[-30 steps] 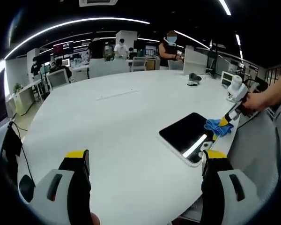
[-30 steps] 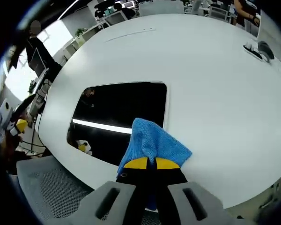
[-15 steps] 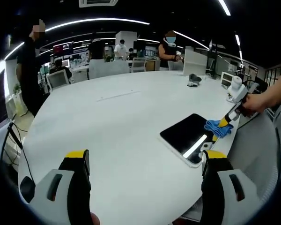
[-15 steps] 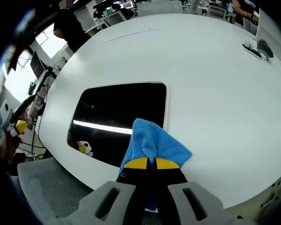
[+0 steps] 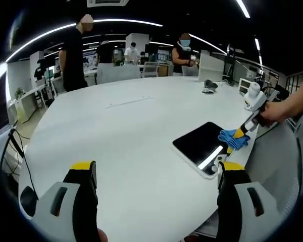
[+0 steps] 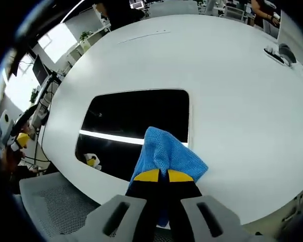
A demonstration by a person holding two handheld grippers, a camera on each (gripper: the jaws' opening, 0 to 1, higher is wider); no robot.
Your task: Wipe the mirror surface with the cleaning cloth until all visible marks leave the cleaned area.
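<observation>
blue cloth (image 6: 167, 154) on mirror (image 6: 134, 126)

Left gripper view: low over round white table (image 5: 131, 131), looks across it toward office, well back. Right gripper view: close, steep down onto dark rectangular mirror (image 6: 136, 126) near table edge. Shared: table, mirror (image 5: 202, 143), blue cleaning cloth (image 6: 166, 154) (image 5: 231, 138), right gripper (image 5: 241, 132).

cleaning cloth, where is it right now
The blue cleaning cloth is pinched in the right gripper, resting on the mirror's near corner, close to the white table's edge.
</observation>
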